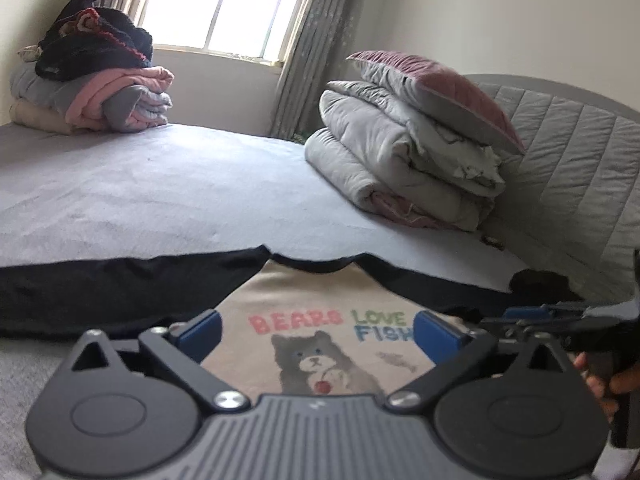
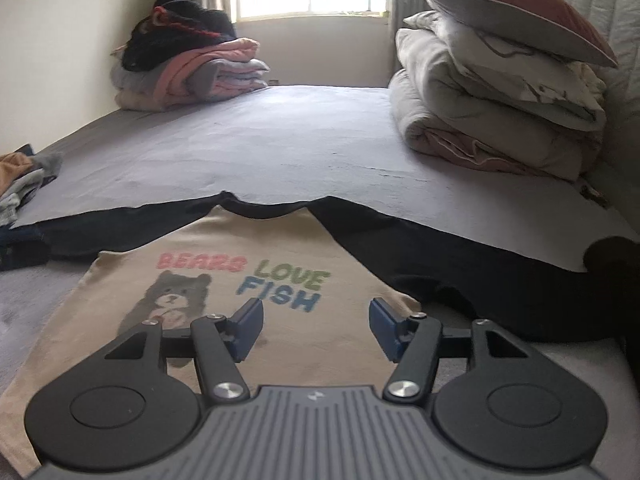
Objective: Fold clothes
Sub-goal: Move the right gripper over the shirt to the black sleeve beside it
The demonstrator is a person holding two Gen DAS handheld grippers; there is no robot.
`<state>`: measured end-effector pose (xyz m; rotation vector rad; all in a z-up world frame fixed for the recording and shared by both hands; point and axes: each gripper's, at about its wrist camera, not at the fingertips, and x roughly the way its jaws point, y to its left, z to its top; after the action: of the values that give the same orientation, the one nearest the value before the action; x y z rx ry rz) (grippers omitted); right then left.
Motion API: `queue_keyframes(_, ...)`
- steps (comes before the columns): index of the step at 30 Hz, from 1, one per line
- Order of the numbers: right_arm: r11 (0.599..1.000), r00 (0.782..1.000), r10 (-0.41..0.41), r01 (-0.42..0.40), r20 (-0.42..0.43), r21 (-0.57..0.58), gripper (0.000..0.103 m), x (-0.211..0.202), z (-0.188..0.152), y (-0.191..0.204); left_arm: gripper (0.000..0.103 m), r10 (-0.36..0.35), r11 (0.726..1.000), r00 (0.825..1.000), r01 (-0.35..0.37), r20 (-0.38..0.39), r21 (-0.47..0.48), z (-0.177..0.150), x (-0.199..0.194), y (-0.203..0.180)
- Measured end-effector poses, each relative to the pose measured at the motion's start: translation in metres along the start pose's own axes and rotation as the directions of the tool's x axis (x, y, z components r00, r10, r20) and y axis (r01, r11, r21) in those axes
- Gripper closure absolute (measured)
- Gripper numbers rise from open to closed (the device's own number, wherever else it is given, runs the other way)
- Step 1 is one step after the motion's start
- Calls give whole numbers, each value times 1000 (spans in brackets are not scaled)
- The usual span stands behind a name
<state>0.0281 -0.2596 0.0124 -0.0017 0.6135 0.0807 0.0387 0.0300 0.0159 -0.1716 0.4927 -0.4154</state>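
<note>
A beige shirt (image 1: 304, 296) with black sleeves (image 1: 120, 280) lies flat, front up, on the grey bed; it bears a bear picture and the words BEARS LOVE FISH. My left gripper (image 1: 316, 334) hovers open over the print, with nothing between its blue pads. In the right wrist view the same shirt (image 2: 200, 248) spreads out below my right gripper (image 2: 316, 328), which stands open above the shirt's lower right part, near where the black right sleeve (image 2: 460, 276) begins. The right gripper (image 1: 528, 314) also shows at the left view's right edge, held by a hand (image 1: 612, 380).
The grey mattress (image 2: 280, 140) stretches beyond the shirt. A pile of folded blankets and dark clothes (image 1: 92, 80) sits far left by the window. Folded quilts topped by a pink pillow (image 1: 420, 128) lean at the padded headboard (image 1: 580, 152). Loose clothes (image 2: 24, 184) lie at the left bed edge.
</note>
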Motion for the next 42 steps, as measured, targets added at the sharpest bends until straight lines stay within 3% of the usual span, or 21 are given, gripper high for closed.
queue_keyframes(5,998,999,-42,42,-11,39,38,14,-9,-9,0,86,994,996,-85,-27,66,-10,20,3)
queue_keyframes(8,997,997,-65,66,-33,26,38,22,-13,-12,0,107,993,994,-106,-16,56,-10,31,3)
queue_keyframes(16,990,991,-122,126,-51,71,37,36,-17,-35,0,120,991,991,-117,-54,61,-21,47,2)
queue_keyframes(26,967,973,-229,231,-35,109,37,41,-15,-74,0,137,989,990,-134,-45,59,-24,46,5)
queue_keyframes(37,899,946,-315,323,-78,296,36,33,-23,-135,0,157,986,988,-156,-4,52,-14,41,13)
queue_keyframes(42,848,929,-350,368,-117,381,36,35,-30,-158,0,164,986,986,-163,-18,27,-14,44,18)
